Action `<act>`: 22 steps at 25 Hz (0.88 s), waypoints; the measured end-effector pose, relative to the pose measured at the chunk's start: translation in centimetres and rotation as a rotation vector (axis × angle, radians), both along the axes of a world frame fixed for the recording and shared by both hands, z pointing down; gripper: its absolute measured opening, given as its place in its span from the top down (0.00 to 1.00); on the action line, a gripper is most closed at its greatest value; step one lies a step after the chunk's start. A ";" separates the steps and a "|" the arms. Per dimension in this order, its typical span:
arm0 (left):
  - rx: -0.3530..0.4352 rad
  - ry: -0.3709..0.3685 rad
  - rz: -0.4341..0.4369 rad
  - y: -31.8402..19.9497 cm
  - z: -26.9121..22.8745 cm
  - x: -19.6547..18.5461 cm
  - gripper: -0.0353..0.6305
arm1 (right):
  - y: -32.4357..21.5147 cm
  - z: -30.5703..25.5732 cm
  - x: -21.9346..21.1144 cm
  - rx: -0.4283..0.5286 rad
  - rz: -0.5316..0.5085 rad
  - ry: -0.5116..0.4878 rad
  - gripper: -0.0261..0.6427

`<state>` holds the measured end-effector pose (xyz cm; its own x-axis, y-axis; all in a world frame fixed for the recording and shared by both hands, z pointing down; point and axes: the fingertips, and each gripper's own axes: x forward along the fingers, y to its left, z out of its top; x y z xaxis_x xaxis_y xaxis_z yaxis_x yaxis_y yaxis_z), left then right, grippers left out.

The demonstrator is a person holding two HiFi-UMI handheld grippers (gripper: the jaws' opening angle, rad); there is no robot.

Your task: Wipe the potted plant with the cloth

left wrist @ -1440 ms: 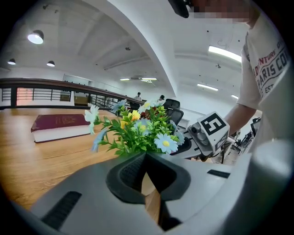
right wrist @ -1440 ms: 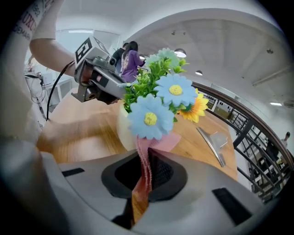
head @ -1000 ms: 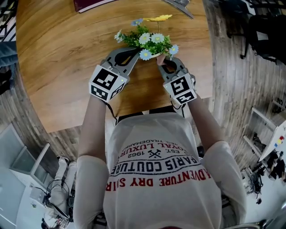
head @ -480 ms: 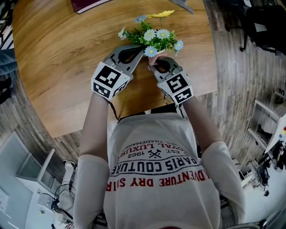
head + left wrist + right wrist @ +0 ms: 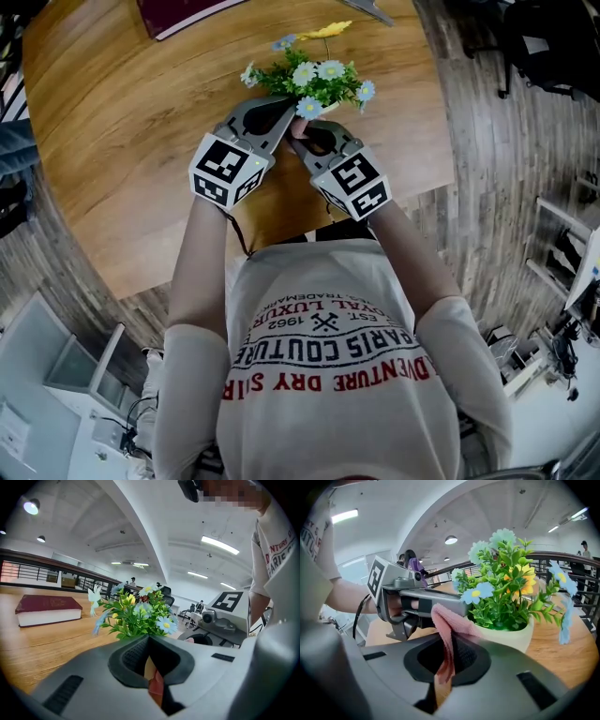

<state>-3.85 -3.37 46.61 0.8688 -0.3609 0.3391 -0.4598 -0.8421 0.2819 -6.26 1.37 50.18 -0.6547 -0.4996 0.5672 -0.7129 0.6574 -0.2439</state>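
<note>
Pink cloth (image 5: 449, 620): pinched in right gripper (image 5: 447, 656) — lying at pot (image 5: 506, 637) rim
Potted plant (image 5: 314, 82): upright on wooden desk (image 5: 122, 141), near its edge, stems pointing up
Left gripper (image 5: 149, 654): pressed together, beside pot
Shirt print (image 5: 328, 349): "PARIS COUTURE", "EST. 1962"

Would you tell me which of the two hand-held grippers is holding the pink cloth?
The right hand-held gripper: the pink cloth is pinched between its jaws, while the left hand-held gripper has its jaws shut.
</note>
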 end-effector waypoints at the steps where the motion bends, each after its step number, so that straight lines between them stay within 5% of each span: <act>1: -0.002 -0.001 -0.005 0.0 0.0 0.0 0.92 | 0.2 -0.1 0.2 -0.002 0.002 -0.001 0.91; 7: -0.003 -0.007 -0.114 -0.1 -0.1 -0.1 0.92 | 1.6 0.5 4.0 -0.040 0.024 0.033 0.91; 16: -0.022 0.014 -0.321 0.8 0.3 0.2 0.92 | -0.3 1.7 15.1 -0.058 0.044 0.170 0.91; 22: -0.021 -0.027 -0.408 0.5 0.2 0.3 0.92 | -5.5 0.9 17.1 0.044 -0.112 0.237 0.91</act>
<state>-3.59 -2.90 46.78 0.6462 -0.6671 0.3706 -0.7626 -0.5829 0.2806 10.80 -4.10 51.11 -0.5590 -0.4590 0.6905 -0.6688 0.7419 -0.0483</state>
